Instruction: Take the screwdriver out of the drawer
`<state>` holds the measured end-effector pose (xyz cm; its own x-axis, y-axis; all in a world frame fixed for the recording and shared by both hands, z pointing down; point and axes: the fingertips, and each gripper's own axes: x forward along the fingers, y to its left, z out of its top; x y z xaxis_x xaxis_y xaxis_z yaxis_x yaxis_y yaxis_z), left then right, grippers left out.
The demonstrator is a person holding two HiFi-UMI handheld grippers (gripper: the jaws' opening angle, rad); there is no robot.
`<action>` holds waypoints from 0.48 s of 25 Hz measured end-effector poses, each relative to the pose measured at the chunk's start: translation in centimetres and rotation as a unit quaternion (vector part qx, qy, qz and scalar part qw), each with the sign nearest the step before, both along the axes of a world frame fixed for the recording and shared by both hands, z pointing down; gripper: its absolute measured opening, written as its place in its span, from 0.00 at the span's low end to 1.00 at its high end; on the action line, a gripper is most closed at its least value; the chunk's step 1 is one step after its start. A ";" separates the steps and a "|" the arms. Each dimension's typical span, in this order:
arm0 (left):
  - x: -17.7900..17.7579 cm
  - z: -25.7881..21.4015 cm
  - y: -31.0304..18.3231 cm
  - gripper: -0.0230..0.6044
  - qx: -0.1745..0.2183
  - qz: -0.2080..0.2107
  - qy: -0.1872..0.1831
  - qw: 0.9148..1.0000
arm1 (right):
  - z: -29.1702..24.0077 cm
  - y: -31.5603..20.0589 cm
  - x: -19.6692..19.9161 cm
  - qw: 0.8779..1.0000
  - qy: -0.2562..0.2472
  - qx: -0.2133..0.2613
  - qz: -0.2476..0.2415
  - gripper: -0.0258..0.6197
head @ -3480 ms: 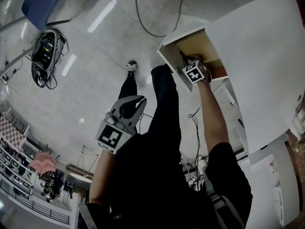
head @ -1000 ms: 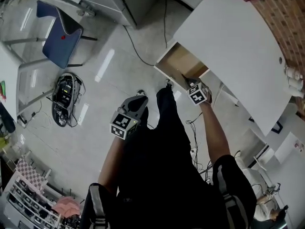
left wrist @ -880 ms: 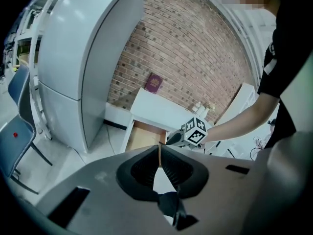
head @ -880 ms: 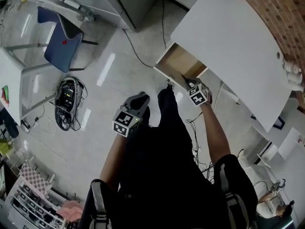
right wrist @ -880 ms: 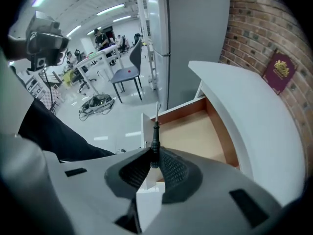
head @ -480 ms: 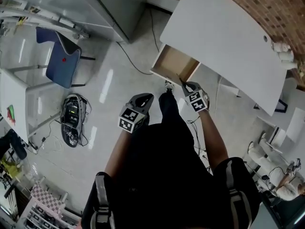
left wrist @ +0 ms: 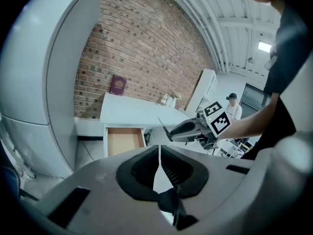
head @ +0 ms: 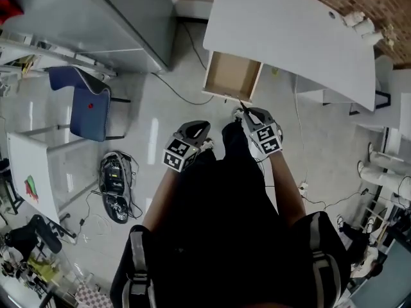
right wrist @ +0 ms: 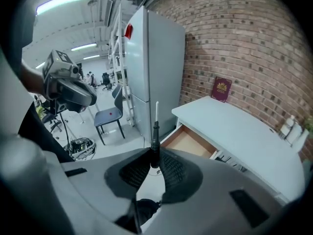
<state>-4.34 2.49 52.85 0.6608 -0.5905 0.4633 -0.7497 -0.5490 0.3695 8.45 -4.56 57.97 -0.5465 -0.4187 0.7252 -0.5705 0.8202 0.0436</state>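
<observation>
The right claw [right wrist: 153, 156] is gripping the seemingly light, rigid screwdriver [right wrist: 155, 127] by its dark stem, while the left claw [left wrist: 159, 161] is idling closed and empty.

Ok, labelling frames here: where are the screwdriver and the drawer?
screwdriver [right wrist: 155, 133]: right gripper view, on its dark shaft.
drawer [right wrist: 188, 143]: right gripper view, on its bare wooden bottom.

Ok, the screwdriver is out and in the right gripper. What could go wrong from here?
Slip: the right gripper pinches the screwdriver only at its dark lower end, and most of the shaft sticks out beyond the jaws, so a quick swing could tilt or drop it.
Collision: the drawer stands pulled out from the desk, just ahead of the person's legs. A step forward could knock it.
</observation>
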 end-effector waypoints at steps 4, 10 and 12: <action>-0.6 -0.7 1.6 0.07 0.009 0.010 0.003 1.000 | -1.7 3.1 0.0 1.000 -0.022 0.014 0.014 0.21; 0.4 -2.3 2.5 0.07 0.022 0.019 0.007 1.000 | -4.5 6.1 1.4 0.997 -0.068 0.035 0.019 0.21; 1.0 -2.9 2.7 0.07 0.031 0.021 0.006 0.999 | -5.4 6.9 2.2 0.996 -0.074 0.046 0.025 0.21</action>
